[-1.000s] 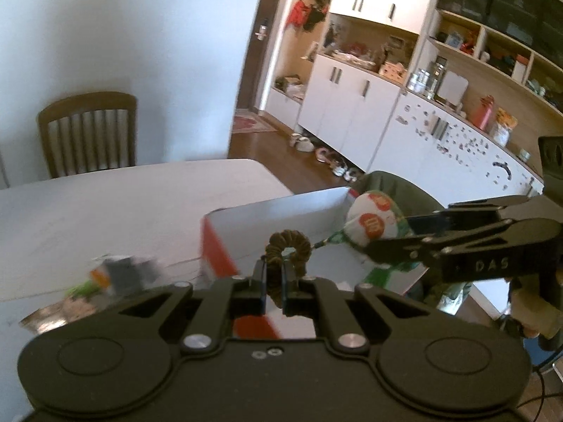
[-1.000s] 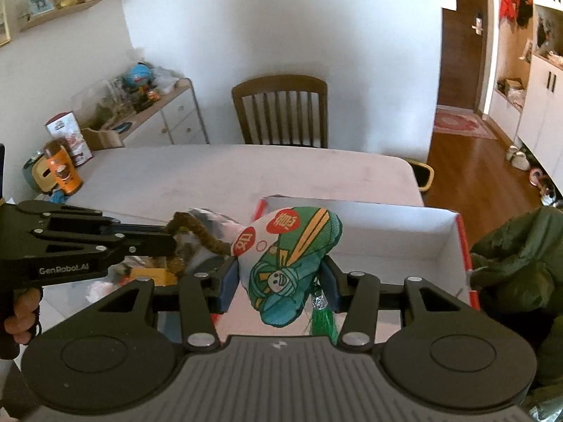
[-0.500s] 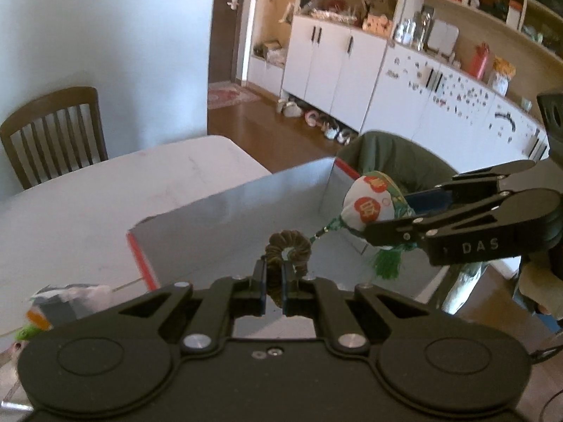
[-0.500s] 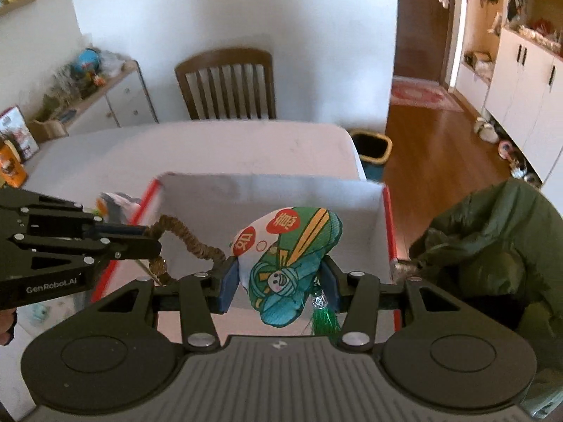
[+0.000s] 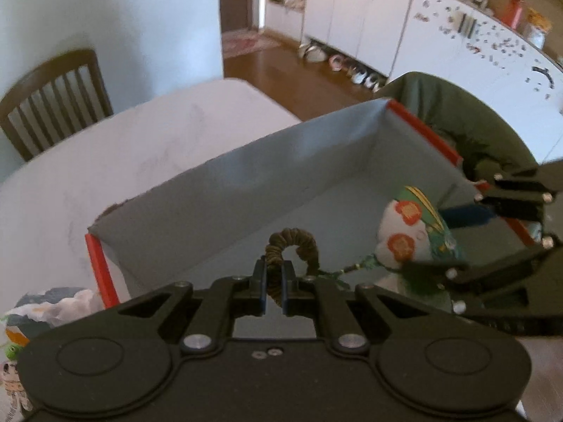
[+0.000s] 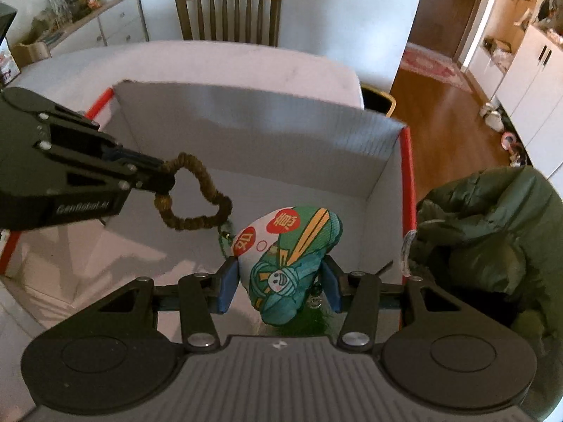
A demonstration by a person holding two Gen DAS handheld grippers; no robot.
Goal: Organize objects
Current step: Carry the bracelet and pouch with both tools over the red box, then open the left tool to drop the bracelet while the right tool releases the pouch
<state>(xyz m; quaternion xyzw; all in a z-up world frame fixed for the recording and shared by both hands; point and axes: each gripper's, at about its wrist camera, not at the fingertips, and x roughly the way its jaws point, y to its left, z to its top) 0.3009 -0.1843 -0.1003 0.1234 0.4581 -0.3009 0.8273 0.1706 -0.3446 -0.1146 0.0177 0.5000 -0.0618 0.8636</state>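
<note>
A stuffed green, white and red sachet [image 6: 286, 260] with a green tassel hangs inside an open cardboard box [image 6: 253, 123] that has red edges. My right gripper [image 6: 278, 286] is shut on the sachet. A brown braided loop [image 6: 197, 197] is tied to the sachet by a green cord, and my left gripper [image 5: 272, 290] is shut on that loop [image 5: 293, 246]. In the left wrist view the sachet [image 5: 413, 232] sits at the right of the box [image 5: 246, 176], held by the right gripper [image 5: 457, 242]. In the right wrist view the left gripper [image 6: 163, 181] reaches in from the left.
The box lies on a white table [image 5: 123, 147]. A green jacket [image 6: 492, 239] lies by the box's right side. A wooden chair [image 6: 228, 14] stands at the table's far edge. Crumpled wrappers [image 5: 45, 307] lie left of the box. White cabinets [image 5: 352, 7] line the far wall.
Both grippers have moved forward and down into the box with the sachet and loop. The box interior now fills both views.
</note>
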